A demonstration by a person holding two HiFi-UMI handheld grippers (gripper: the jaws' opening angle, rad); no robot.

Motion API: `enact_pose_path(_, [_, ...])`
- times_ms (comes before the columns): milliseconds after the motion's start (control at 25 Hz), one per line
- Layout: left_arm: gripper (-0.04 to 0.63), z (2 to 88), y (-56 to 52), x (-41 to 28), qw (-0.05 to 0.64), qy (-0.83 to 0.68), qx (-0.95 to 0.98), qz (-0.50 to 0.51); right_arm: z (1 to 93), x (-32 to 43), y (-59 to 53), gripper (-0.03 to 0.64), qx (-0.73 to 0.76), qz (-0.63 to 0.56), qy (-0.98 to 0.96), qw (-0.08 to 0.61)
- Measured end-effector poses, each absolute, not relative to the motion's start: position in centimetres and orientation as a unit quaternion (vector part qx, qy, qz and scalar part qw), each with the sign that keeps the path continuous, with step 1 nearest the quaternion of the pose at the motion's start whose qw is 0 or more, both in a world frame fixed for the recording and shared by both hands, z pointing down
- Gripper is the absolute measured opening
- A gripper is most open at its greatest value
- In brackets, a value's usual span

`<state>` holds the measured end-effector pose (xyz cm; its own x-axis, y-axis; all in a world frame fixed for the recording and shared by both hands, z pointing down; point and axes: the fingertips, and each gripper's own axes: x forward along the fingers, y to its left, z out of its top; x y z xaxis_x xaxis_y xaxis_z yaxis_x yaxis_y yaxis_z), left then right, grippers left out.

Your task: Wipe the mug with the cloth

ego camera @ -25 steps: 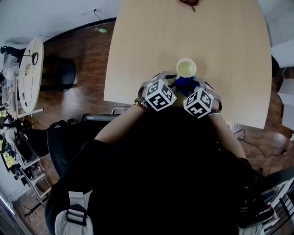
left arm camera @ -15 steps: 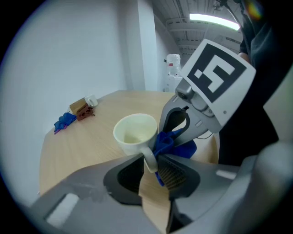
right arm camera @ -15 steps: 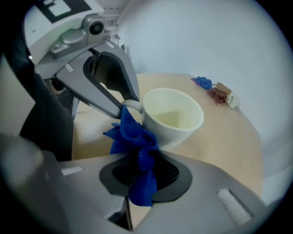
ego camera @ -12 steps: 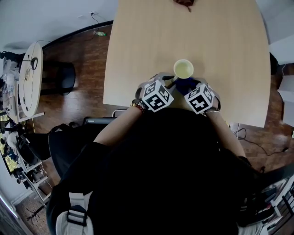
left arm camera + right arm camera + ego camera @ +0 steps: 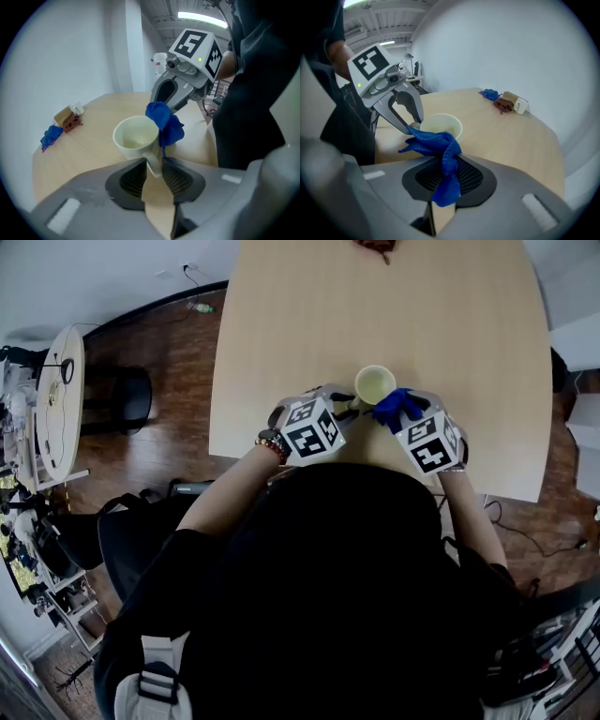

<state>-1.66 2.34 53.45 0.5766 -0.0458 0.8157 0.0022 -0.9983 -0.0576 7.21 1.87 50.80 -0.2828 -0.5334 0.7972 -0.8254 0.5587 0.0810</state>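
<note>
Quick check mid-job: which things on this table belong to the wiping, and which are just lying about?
In the job:
mug; blue cloth, clamped in the right gripper; left gripper, whose jaws have just been opening, the mug's handle between them.

Lying about:
blue scrap, brown bits and a white piece, at the far end of the table.

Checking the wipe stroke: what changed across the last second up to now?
The right gripper, tongs shut on the blue cloth, carried it from the near side of the mug round to its right. On the left gripper the tongs have just been opening, with the mug's handle between them. The mug stayed put on the table.
</note>
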Motion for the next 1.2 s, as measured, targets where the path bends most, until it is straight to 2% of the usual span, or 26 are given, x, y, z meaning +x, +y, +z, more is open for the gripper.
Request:
enact_pose_path(480, [0.117, 53.0, 2.8, -1.8, 0.043, -0.037, -0.882, -0.467, 56.1, 6.8, 1.4, 0.067, 0.385, 0.18, -0.765, 0.484])
enact_pose_path(600, [0.117, 53.0, 2.7, -1.9, 0.052, -0.043, -0.879, -0.471, 56.0, 6.8, 1.4, 0.067, 0.382, 0.195, -0.772, 0.469])
enact_pose_path(880, [0.104, 53.2, 1.2, -2.6, 0.124, -0.09, -0.849, -0.506, 52.2, 7.8, 1.3, 0.067, 0.394, 0.218, -0.812, 0.372])
enact_pose_path(1200, [0.083, 53.3, -0.3, -2.2, 0.174, -0.115, -0.825, -0.525, 49.4, 8.6, 0.6, 0.067, 0.365, 0.182, -0.838, 0.363])
